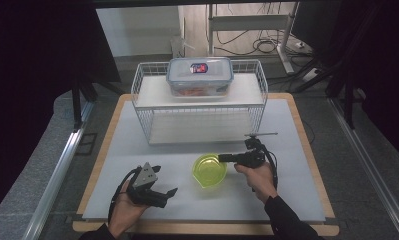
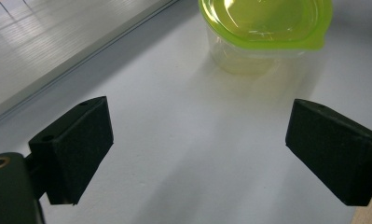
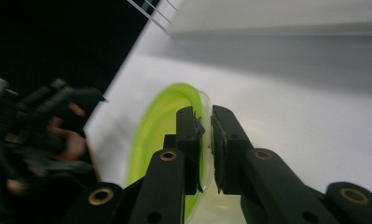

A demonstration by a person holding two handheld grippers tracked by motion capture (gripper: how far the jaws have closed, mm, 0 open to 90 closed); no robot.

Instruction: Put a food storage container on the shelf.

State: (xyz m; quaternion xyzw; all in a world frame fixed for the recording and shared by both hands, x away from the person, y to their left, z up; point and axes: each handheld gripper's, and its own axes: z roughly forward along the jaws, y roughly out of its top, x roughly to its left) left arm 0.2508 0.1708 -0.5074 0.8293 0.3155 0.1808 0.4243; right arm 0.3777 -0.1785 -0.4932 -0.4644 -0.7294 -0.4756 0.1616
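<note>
Tub (image 1: 210,170) with green lid, on the white mat (image 1: 137,150) near the front, just ahead of the wire rack (image 1: 199,112). Pinched at its right rim between the nearly closed jaws of the right gripper (image 3: 207,135). Left gripper (image 1: 154,187) near, to the tub's left, apart from it, jaws spread wide. On the rack's shelf, a clear box (image 1: 200,76) with blue clips.
</note>
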